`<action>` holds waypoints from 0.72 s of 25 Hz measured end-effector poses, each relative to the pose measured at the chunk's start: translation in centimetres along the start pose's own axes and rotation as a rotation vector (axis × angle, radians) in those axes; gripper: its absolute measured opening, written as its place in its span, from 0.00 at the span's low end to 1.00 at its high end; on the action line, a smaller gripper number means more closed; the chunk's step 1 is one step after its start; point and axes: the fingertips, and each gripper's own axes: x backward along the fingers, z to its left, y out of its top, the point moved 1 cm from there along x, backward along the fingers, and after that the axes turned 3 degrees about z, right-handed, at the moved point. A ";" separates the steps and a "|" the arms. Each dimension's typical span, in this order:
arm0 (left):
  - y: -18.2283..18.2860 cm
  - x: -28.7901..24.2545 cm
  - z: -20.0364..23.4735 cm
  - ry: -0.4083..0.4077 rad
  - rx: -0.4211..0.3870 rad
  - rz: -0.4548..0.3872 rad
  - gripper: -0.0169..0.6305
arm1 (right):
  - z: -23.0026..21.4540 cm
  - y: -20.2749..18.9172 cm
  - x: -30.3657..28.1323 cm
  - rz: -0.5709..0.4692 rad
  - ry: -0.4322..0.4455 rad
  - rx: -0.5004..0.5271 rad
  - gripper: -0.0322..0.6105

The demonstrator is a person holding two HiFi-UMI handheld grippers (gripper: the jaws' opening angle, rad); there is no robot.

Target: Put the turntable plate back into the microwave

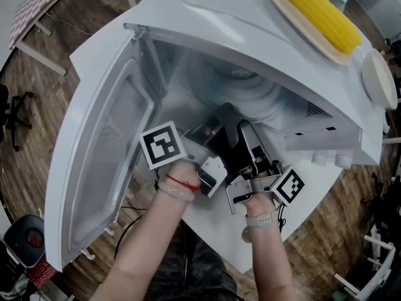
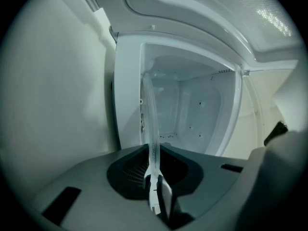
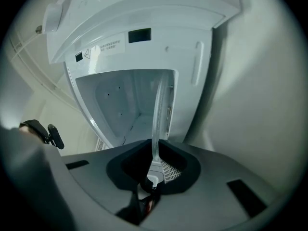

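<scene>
A clear glass turntable plate (image 1: 250, 89) is held at the mouth of a white microwave (image 1: 207, 17) whose door (image 1: 106, 155) stands swung open to the left. My left gripper (image 1: 215, 123) and right gripper (image 1: 249, 133) are side by side, both shut on the plate's near rim. In the left gripper view the plate (image 2: 150, 114) appears edge-on as a translucent strip running from the left gripper (image 2: 155, 189) toward the empty cavity (image 2: 197, 114). The right gripper view shows the same: the plate (image 3: 159, 114) rises from the right gripper (image 3: 153, 176) before the cavity (image 3: 120, 100).
A corn cob on a tray (image 1: 316, 11) and a white round dish (image 1: 379, 80) rest on top of the microwave. The control knobs (image 1: 329, 158) are right of the opening. A black-and-red object (image 1: 25, 243) stands on the wooden floor at lower left.
</scene>
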 end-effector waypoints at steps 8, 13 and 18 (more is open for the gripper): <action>0.3 0.5 -0.2 -0.012 -0.025 0.009 0.13 | -0.3 -0.5 -0.3 -0.014 0.003 0.015 0.13; 0.6 0.9 -0.2 -0.015 -0.020 0.018 0.17 | -0.8 -0.4 -0.5 -0.039 -0.009 -0.002 0.13; 0.4 1.5 -0.2 -0.012 -0.023 0.032 0.17 | -1.2 0.3 -0.3 -0.085 -0.009 -0.028 0.13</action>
